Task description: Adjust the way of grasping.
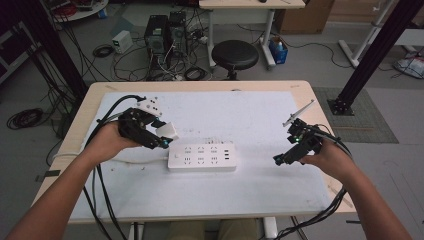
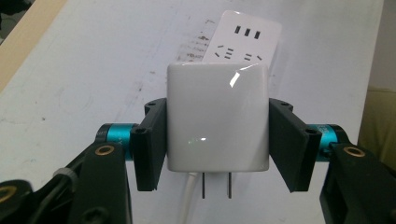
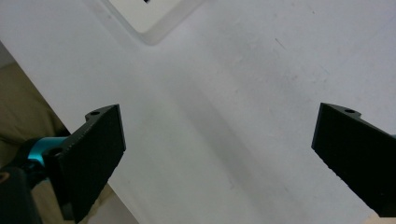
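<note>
White mat (image 1: 250,185) bears strip (image 1: 202,157); left gripper (image 2: 218,140) clamps adapter (image 2: 217,116), prongs at 6 o'clock, likely for plugging; right gripper (image 3: 219,154) wide, empty.

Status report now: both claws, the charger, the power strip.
Left claw shut on white charger, prongs bare, held above the mat. Right claw open, holding nothing. Power strip flat mid-table, sockets unblocked.
</note>
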Motion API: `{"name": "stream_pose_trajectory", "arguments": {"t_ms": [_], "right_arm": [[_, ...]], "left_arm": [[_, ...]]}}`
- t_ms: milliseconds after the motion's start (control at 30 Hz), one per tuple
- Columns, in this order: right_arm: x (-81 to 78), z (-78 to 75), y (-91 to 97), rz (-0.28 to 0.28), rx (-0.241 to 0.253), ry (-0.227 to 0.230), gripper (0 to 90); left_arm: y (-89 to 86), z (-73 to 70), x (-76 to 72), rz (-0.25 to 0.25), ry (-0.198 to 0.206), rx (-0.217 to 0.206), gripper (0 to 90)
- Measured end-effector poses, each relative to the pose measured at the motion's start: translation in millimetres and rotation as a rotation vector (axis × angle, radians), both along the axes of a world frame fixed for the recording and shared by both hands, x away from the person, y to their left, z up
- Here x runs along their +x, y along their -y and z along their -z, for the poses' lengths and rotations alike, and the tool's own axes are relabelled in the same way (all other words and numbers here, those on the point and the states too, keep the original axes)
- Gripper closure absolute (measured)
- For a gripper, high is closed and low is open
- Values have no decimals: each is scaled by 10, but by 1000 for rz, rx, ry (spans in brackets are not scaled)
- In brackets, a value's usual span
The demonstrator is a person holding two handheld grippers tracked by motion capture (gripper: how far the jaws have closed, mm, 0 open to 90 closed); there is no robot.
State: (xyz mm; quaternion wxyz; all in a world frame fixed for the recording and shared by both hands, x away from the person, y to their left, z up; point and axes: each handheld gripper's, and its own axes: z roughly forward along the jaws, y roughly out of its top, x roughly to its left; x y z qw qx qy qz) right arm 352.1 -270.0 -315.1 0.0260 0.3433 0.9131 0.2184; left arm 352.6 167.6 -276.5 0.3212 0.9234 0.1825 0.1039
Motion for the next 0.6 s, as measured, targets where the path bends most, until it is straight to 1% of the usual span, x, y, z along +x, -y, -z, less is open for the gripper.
{"name": "stream_pose_trajectory", "arguments": {"t_ms": [33,167,300,367,400,433,467,500,533,600], "right_arm": [[-11,-6,-16,-3,14,0,21],[-56,-37,-93,-8,71,9,21],[-66,-91,-212,6,140,-10,21],[-69,-129,-287,9,177,6,21],[-69,-129,-287,9,177,6,21],[-69,-146,-326,1,198,4,21],[-69,-176,-401,-14,231,3,21],[-72,-195,-435,-9,241,-4,21],[-72,-195,-435,-9,241,-4,21],[-47,-216,-498,1,287,-25,21]], "left_arm": [[1,-9,2,6,6,1,424],[22,-19,5,24,13,-14,424],[66,-25,-1,49,12,-19,424],[89,-36,-8,55,19,-25,424],[89,-36,-8,55,19,-25,424],[98,-42,-15,56,21,-29,424],[128,-55,-26,58,29,-45,424],[143,-64,-31,66,37,-42,424],[143,-64,-31,66,37,-42,424],[206,-89,-53,78,56,-53,424]]}}
